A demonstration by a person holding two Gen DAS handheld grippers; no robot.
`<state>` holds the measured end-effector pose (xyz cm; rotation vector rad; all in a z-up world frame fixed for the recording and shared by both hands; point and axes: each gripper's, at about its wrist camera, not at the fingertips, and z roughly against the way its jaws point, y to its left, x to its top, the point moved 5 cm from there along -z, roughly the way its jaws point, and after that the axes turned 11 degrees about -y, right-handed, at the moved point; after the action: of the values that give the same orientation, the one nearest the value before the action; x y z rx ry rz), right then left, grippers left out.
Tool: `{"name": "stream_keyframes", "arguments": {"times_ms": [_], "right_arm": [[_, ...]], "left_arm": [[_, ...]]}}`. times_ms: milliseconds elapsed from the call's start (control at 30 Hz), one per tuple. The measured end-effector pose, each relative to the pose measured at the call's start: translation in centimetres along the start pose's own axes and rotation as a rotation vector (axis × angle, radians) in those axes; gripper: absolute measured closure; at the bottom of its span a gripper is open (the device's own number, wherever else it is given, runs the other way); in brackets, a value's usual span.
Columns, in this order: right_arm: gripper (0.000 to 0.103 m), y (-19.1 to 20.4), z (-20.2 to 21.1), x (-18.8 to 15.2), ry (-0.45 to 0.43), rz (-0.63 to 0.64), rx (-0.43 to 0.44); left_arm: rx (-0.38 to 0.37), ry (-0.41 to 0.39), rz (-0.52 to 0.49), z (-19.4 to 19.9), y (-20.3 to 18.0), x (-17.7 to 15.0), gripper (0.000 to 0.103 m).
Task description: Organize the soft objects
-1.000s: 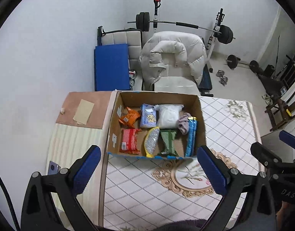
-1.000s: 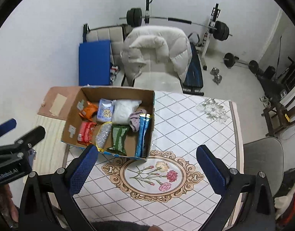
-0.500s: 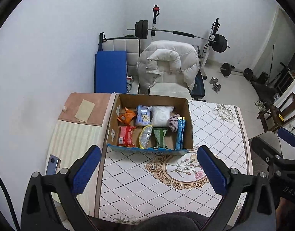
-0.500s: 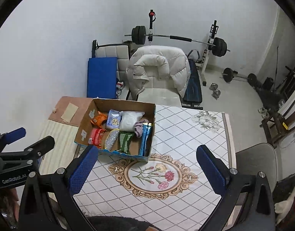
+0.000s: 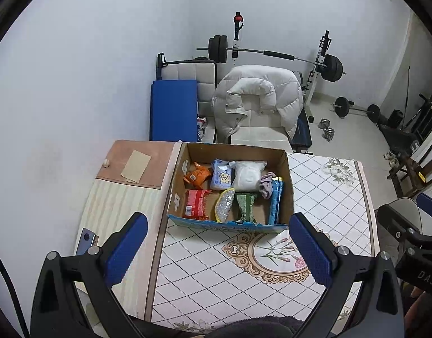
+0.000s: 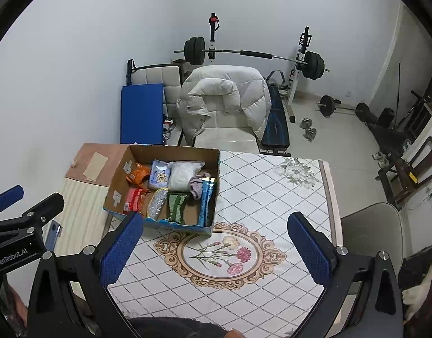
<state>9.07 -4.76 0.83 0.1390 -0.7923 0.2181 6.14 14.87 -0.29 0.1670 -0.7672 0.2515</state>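
Note:
An open cardboard box stands on the patterned table. It holds several soft packs: an orange pack, a blue-white tissue pack, a white bag, a purple cloth, a red pack, a silvery pouch, a green pack and a blue pack. My left gripper is open and empty, high above the table in front of the box. My right gripper is open and empty, above the flower medallion.
A chair draped with a white puffer jacket stands behind the table. A blue mat leans on the wall, with a barbell rack behind. A phone lies on the striped left surface. A grey chair is at right.
Both grippers have pulled up and back from the table; the box looks smaller and more of the room shows. Both stay open and empty.

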Motion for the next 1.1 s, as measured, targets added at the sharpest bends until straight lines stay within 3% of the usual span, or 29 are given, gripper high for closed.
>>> {"name": "stream_keyframes", "arguments": {"times_ms": [1100], "right_arm": [[0.000, -0.49, 0.38, 0.84, -0.018, -0.002, -0.034]], "left_arm": [[-0.002, -0.015, -0.008, 0.79, 0.30, 0.41, 0.000]]}}
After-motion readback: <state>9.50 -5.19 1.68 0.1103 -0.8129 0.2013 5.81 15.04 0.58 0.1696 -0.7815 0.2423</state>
